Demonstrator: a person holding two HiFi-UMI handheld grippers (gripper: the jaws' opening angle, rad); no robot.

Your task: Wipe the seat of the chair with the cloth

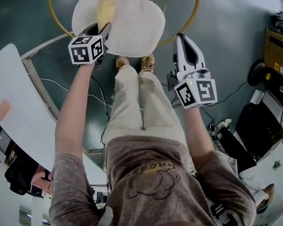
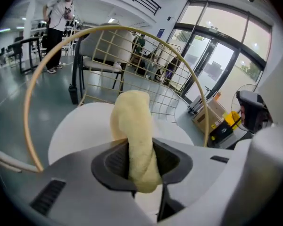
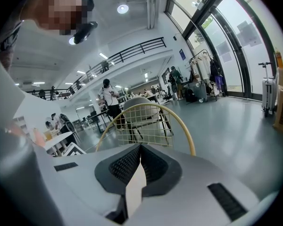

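1. Grey-green floor (image 1: 226, 41) filled most of the head view. A white counter (image 1: 14, 102) sat at the left edge, well apart from the chair.
2. Chair (image 1: 132, 27): white rounded seat, gold wire hoop back (image 2: 30, 98). It stood right in front of the person's shoes (image 1: 134, 62).
3. Right gripper (image 1: 185, 39) hung over bare floor just beside the seat's right edge, not touching it. Its fingers (image 3: 155, 166) were pressed together with nothing between them.
4. Left gripper (image 1: 103, 31) was over the seat's near-left part, pointing toward the hoop back. Its fingers (image 2: 115, 161) were clamped on the cloth.
5. Cloth (image 1: 105, 9): pale yellow and bunched, pinched at its lower end. The rest stuck out past the fingertips over the seat's left side, near the back. Couldn't tell whether the free end was touching the seat.
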